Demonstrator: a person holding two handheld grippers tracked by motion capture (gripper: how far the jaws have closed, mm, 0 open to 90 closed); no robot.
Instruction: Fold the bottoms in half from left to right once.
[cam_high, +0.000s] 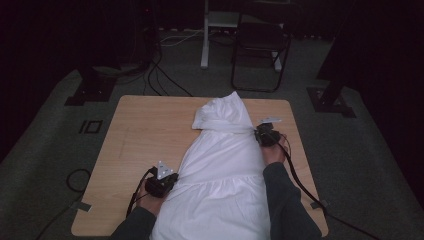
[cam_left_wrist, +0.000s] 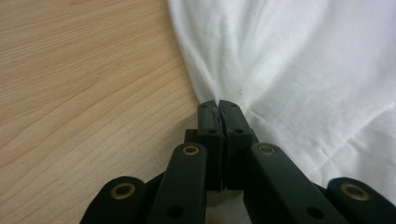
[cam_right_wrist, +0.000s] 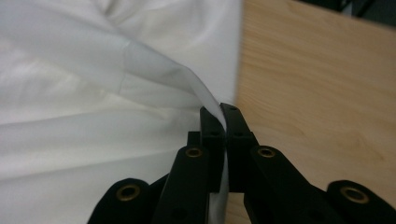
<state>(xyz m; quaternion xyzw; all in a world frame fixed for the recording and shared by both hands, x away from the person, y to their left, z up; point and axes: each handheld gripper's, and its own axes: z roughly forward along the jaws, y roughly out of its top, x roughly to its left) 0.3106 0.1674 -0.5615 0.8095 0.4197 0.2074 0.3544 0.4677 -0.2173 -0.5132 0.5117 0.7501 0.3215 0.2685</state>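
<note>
While spread along the surface (cam_high: 130, 130), white garment (cam_high: 225, 165): left claw (cam_left_wrist: 219, 106) and right claw (cam_right_wrist: 223, 112) each clamp an opposite side edge, likely for smoothing or folding.

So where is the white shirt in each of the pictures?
High view: the white shirt lies down the middle of the table, between both tools.
Left gripper view: it covers the right side, its edge pinched by the left tool.
Right gripper view: it covers the left side, pinched by the right tool.
Shared landmark: the wooden table.
</note>
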